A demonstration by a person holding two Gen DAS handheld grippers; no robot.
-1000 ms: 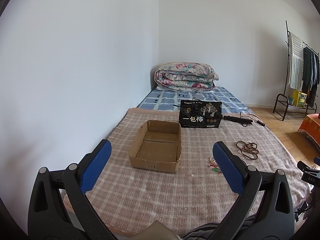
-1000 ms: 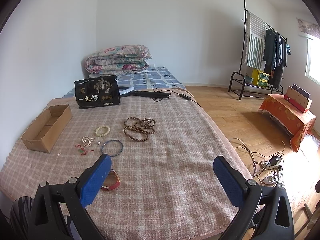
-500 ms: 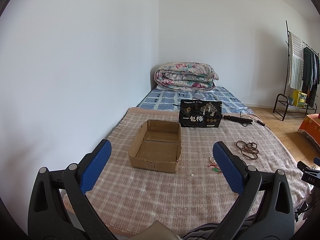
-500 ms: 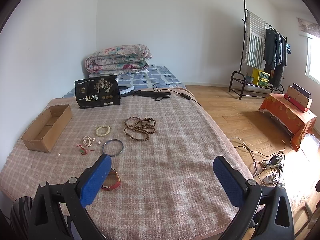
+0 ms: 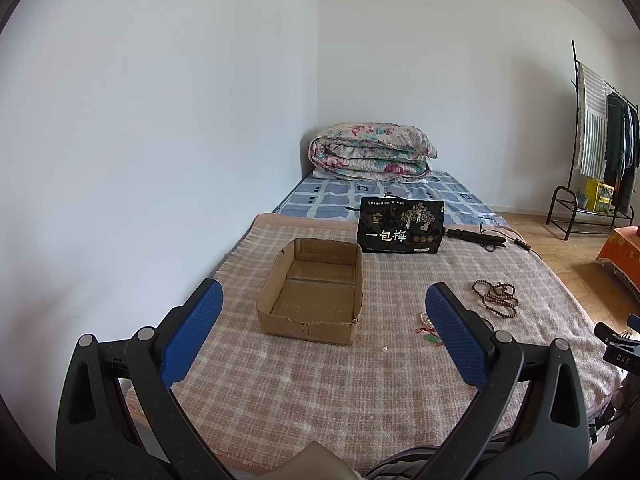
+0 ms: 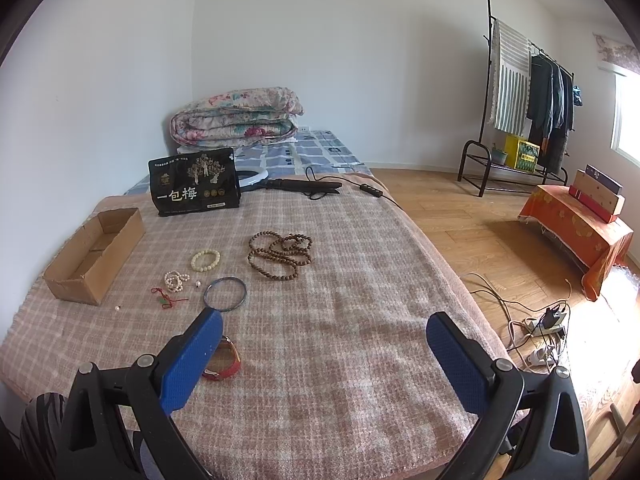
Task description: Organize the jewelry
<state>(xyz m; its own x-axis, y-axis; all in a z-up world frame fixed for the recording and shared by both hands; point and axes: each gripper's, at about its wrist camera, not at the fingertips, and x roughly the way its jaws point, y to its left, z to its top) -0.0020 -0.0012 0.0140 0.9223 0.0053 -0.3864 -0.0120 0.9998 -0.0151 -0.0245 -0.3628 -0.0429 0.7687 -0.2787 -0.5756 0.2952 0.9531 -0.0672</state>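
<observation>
An empty cardboard box [image 5: 316, 294] sits on the plaid blanket [image 5: 320, 380]; it also shows at the left in the right wrist view [image 6: 94, 254]. Jewelry lies on the blanket: a brown bead necklace [image 6: 280, 254], a cream bead bracelet [image 6: 205, 260], a small pearl strand [image 6: 175, 281], a red cord charm [image 6: 166, 299], a blue bangle [image 6: 225, 299] and a red bangle [image 6: 224, 364] partly behind my right finger. My left gripper [image 5: 324, 336] is open and empty, in front of the box. My right gripper [image 6: 324, 360] is open and empty above the blanket's near part.
A black snack bag [image 6: 195, 188] stands behind the box, with a black hair tool and cable [image 6: 304, 186] beside it. A folded quilt [image 6: 236, 116] lies at the bed's head. A clothes rack [image 6: 520, 112], an orange-draped stand [image 6: 576, 220] and floor cables [image 6: 536, 320] are to the right.
</observation>
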